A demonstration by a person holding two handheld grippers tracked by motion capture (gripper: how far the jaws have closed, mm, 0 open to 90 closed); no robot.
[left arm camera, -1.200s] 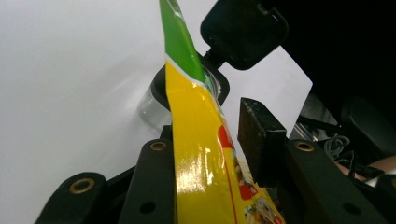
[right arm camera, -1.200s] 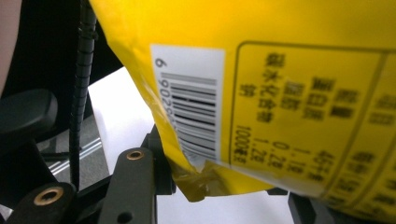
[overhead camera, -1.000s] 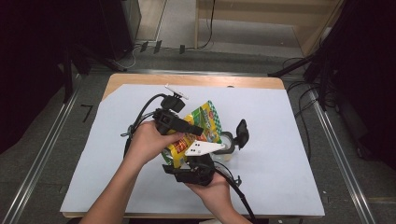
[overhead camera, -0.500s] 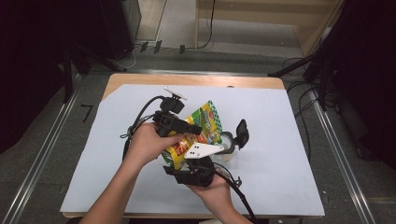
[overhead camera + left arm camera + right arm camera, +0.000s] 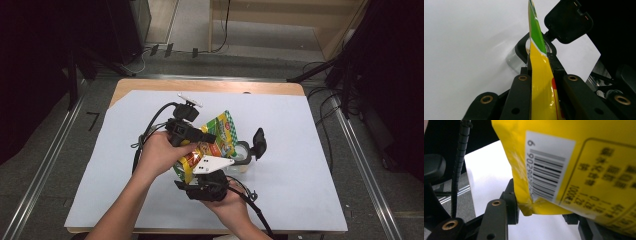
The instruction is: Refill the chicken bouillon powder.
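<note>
1. My left fingers [image 5: 541, 65] had just been closing, and they ended up clamped flat on the edge of the yellow-and-green snack bag [image 5: 212, 137]. In the left gripper view the film ran straight up between them, pinched on both sides.
2. Reckon that meant I finally had the bag from two ends, so tearing or tipping it was probably next.
3. My right fingers [image 5: 541, 216] sat partway open around the bag's lower corner, next to the barcode. One pad touched the film; the other was blurry, but it looked like a grip.
4. The bag was held up off the white tabletop [image 5: 310, 150], tilted over a clear container [image 5: 240, 157] with its black flip lid [image 5: 258, 141] open.
5. Both hands stayed put.
</note>
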